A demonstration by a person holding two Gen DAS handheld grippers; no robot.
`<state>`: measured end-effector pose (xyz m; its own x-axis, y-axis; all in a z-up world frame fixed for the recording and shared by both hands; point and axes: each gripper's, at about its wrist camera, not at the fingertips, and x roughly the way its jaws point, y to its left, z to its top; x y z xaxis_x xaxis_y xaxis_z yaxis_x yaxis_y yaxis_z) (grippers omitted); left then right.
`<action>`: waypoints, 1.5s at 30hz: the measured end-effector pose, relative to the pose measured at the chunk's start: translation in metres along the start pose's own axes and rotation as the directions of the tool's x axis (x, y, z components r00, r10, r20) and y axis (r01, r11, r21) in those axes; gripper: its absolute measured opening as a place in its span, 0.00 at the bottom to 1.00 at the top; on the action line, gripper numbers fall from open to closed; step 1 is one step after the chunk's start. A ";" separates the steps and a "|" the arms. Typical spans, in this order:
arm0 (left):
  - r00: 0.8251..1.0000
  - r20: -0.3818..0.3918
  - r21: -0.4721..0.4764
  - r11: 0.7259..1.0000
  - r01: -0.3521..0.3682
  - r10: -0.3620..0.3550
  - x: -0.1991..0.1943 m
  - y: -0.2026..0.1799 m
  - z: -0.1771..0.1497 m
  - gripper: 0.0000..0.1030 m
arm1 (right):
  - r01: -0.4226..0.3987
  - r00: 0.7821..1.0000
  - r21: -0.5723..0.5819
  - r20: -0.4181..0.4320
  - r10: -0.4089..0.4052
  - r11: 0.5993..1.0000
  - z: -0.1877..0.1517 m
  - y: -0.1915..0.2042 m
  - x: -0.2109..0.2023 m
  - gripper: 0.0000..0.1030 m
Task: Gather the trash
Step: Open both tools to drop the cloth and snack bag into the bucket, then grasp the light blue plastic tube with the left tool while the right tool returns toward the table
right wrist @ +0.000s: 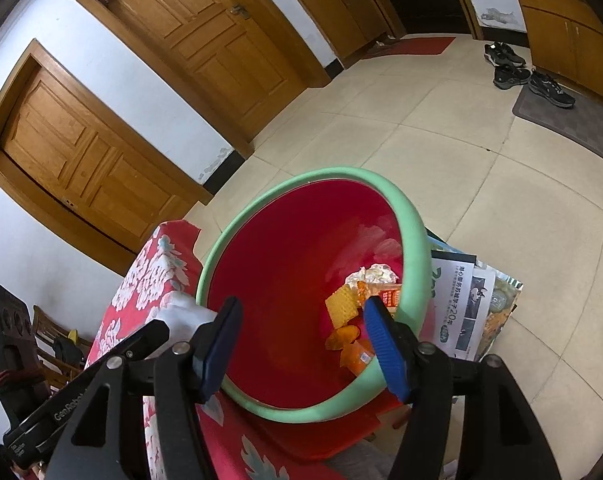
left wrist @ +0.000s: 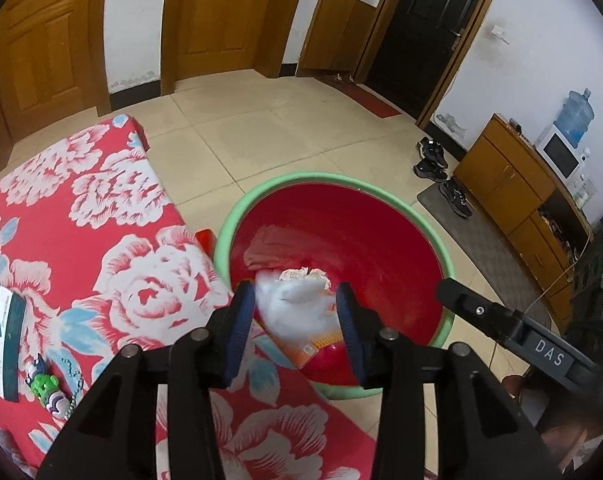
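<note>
**Operator:** Over the red bin [left wrist: 381, 240] with the green rim, at about twelve o'clock from my left tongs [left wrist: 295, 332], hangs a white crumpled wad of tissue [left wrist: 297, 304]. It sits between the blue pads, but the pads stand apart and I judge they no longer press it, so it looks released or slipping.

**Partner:** And the right tongs?

**Operator:** My right tongs [right wrist: 301, 348] are open and empty, straddling the near rim of the bin; one pad is inside, one outside at three o'clock. Inside I see orange wrappers [right wrist: 353, 344] and more tissue already dropped.

**Partner:** What worries you?

**Operator:** The wad is light and hangs over the near rim, right by the flowered surface [left wrist: 101, 240]. It could snag on a pad or land on the cloth instead of in the bin. My right tongs could also catch the rim and tip it. A card [left wrist: 1, 340] and a small toy keychain [left wrist: 47, 388] lie at nine o'clock; those I would not count as trash
</note>
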<state>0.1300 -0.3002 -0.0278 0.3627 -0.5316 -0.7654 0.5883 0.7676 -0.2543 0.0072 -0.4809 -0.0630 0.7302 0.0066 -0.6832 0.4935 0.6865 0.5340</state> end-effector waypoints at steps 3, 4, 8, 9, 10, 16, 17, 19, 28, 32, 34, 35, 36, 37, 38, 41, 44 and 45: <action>1.000 0.004 0.006 1.000 -0.001 0.001 -0.002 -0.001 0.000 0.41 | -0.001 1.000 0.001 0.001 0.001 1.000 0.000 0.000 -0.001 0.64; 1.000 0.004 0.006 1.000 -0.004 0.004 -0.003 -0.002 0.000 0.41 | -0.001 1.000 0.000 0.002 0.001 1.000 0.000 0.000 -0.002 0.64; 1.000 0.005 -0.007 1.000 -0.011 0.011 -0.010 0.001 -0.002 0.41 | -0.007 1.000 -0.005 0.004 0.007 1.000 -0.001 0.002 -0.004 0.64; 1.000 0.007 -0.013 1.000 -0.012 0.012 -0.012 0.002 -0.003 0.41 | -0.007 1.000 -0.007 0.005 0.008 1.000 -0.001 0.002 -0.005 0.64; 1.000 0.009 -0.017 1.000 -0.013 0.013 -0.014 0.003 -0.004 0.41 | -0.009 1.000 -0.010 0.006 0.009 1.000 -0.002 0.003 -0.006 0.64; 0.999 0.018 -0.059 0.998 -0.030 0.032 -0.034 0.015 -0.017 0.41 | -0.021 1.000 -0.027 0.006 0.021 0.999 -0.009 0.010 -0.015 0.66; 0.999 0.019 -0.069 0.997 -0.035 0.037 -0.039 0.019 -0.020 0.41 | -0.023 1.000 -0.031 0.005 0.023 0.999 -0.010 0.012 -0.016 0.67; 0.999 0.023 -0.085 0.995 -0.044 0.046 -0.047 0.024 -0.025 0.41 | -0.029 1.000 -0.037 0.002 0.030 0.999 -0.014 0.016 -0.018 0.67; 0.993 0.057 -0.156 0.983 -0.097 0.107 -0.086 0.052 -0.047 0.41 | -0.061 0.998 -0.078 -0.017 0.059 0.995 -0.030 0.038 -0.026 0.68; 0.988 0.070 -0.177 0.976 -0.125 0.139 -0.102 0.062 -0.057 0.41 | -0.077 0.997 -0.103 -0.029 0.075 0.992 -0.040 0.049 -0.030 0.69; 0.986 0.073 -0.187 0.973 -0.137 0.152 -0.110 0.069 -0.062 0.41 | -0.085 0.996 -0.118 -0.036 0.081 0.989 -0.046 0.054 -0.031 0.69; 0.984 0.074 -0.194 0.970 -0.146 0.163 -0.114 0.072 -0.065 0.41 | -0.088 0.996 -0.124 -0.039 0.084 0.988 -0.048 0.056 -0.032 0.69; 0.982 0.074 -0.200 0.967 -0.156 0.174 -0.118 0.076 -0.069 0.41 | -0.092 0.995 -0.129 -0.042 0.088 0.987 -0.050 0.058 -0.033 0.69; 0.981 0.075 -0.205 0.965 -0.162 0.181 -0.120 0.078 -0.070 0.41 | -0.097 0.995 -0.137 -0.045 0.092 0.986 -0.053 0.061 -0.034 0.69; 0.979 0.078 -0.212 0.962 -0.171 0.191 -0.124 0.081 -0.073 0.41 | -0.101 0.994 -0.143 -0.047 0.095 0.985 -0.055 0.064 -0.035 0.69; 0.974 0.082 -0.231 0.954 -0.190 0.213 -0.133 0.091 -0.081 0.41 | -0.111 0.993 -0.158 -0.052 0.104 0.981 -0.061 0.071 -0.037 0.70; 0.968 0.081 -0.249 0.945 -0.212 0.238 -0.141 0.101 -0.091 0.41 | -0.118 0.992 -0.174 -0.059 0.110 0.978 -0.067 0.077 -0.039 0.70; 0.967 0.081 -0.255 0.942 -0.216 0.244 -0.144 0.105 -0.094 0.41 | -0.119 0.992 -0.178 -0.061 0.110 0.977 -0.069 0.078 -0.039 0.70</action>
<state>0.0715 -0.1100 -0.0001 0.5522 -0.3556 -0.7541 0.2916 0.9297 -0.2249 -0.0149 -0.3775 -0.0289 0.7501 0.1261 -0.6492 0.3108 0.7993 0.5144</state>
